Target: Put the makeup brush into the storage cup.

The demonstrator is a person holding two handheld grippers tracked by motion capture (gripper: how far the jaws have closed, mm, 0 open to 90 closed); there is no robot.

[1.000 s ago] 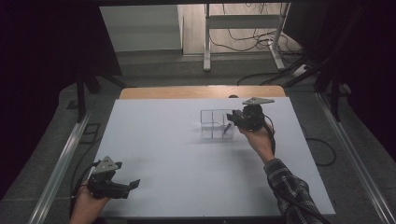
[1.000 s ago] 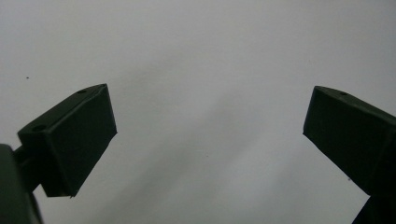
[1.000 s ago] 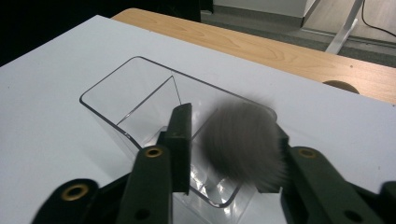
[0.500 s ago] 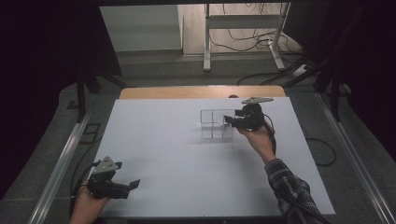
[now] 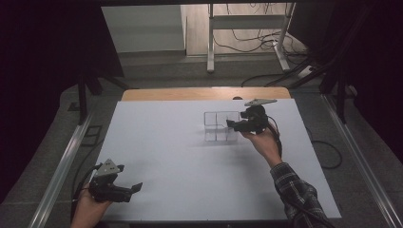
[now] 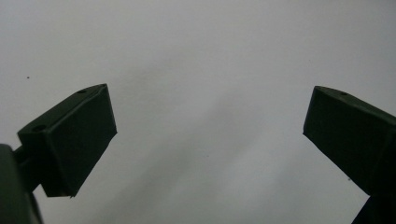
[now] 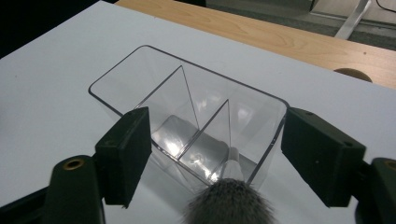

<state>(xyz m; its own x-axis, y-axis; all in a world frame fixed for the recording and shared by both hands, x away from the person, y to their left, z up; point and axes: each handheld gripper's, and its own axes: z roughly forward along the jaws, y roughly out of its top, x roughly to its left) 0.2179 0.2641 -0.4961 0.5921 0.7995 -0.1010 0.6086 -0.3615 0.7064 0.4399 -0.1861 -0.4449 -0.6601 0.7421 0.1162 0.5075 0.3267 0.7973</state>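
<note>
On the white table [image 5: 166, 156], toward its far right, stands a clear plastic divided organizer [image 5: 221, 126], upright and empty-looking. The right gripper [image 7: 212, 154] hovers over its near end, jaws spread wide, one outside each long wall. A fluffy grey brush head [image 7: 226, 203] sits in the nearest compartment. The organizer looks light, rigid and slick, likely to slide or crack; pinching one wall near a corner seems safest. The left gripper [image 5: 128, 190] rests near the table's front left edge, jaws spread, nothing between them.
</note>
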